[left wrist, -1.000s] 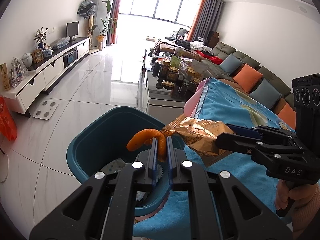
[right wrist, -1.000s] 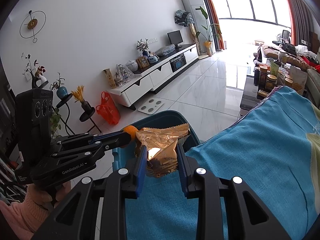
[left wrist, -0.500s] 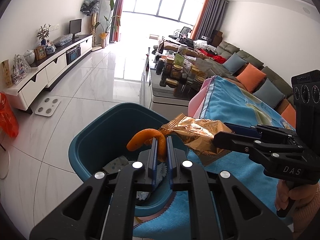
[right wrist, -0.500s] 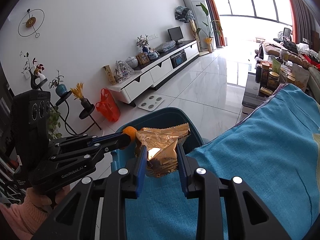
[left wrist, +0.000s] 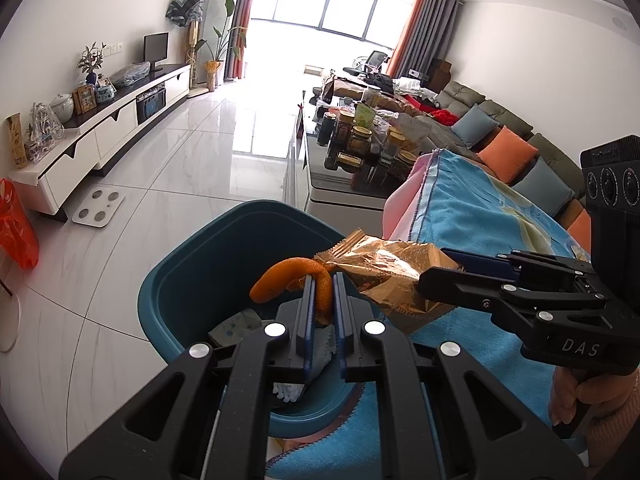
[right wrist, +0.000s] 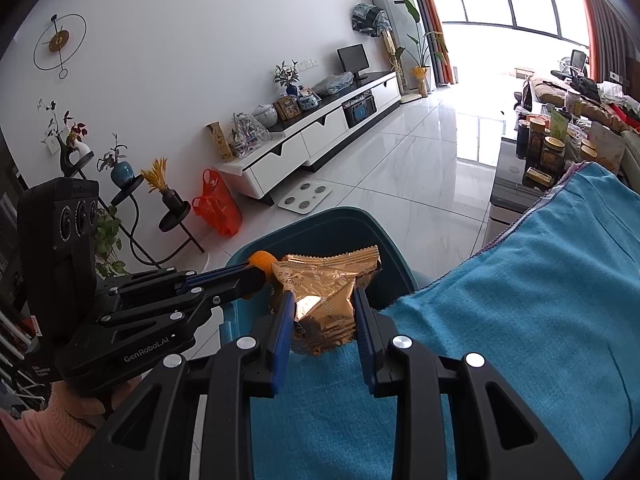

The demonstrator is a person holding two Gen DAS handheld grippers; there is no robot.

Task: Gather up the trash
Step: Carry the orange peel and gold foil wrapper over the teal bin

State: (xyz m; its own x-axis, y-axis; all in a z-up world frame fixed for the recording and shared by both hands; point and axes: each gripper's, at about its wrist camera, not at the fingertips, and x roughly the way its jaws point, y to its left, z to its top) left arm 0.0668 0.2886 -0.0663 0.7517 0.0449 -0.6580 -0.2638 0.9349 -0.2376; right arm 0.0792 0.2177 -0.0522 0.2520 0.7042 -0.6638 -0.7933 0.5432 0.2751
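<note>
My left gripper point(left wrist: 323, 280) is shut on a curled orange peel point(left wrist: 280, 280) and holds it over the teal bin point(left wrist: 192, 272). My right gripper point(right wrist: 322, 300) is shut on a crinkled gold snack wrapper point(right wrist: 324, 284) at the bin's point(right wrist: 384, 248) near rim, beside the table edge. The wrapper point(left wrist: 384, 268) touches the peel's tip in the left wrist view, where the right gripper point(left wrist: 452, 268) comes in from the right. In the right wrist view the left gripper point(right wrist: 256, 270) reaches in from the left with the peel point(right wrist: 260, 258). Some paper and a wrapper point(left wrist: 236, 324) lie in the bin.
A blue cloth point(right wrist: 540, 320) covers the table on the right. A low table with several jars point(left wrist: 360, 140) stands beyond it. A white scale point(left wrist: 98, 208) and an orange plastic bag point(left wrist: 16, 224) lie on the tiled floor. A TV cabinet point(left wrist: 100, 116) lines the left wall.
Both grippers have drifted slightly forward over the bin with their loads still held. The bin looks a little closer and larger.
</note>
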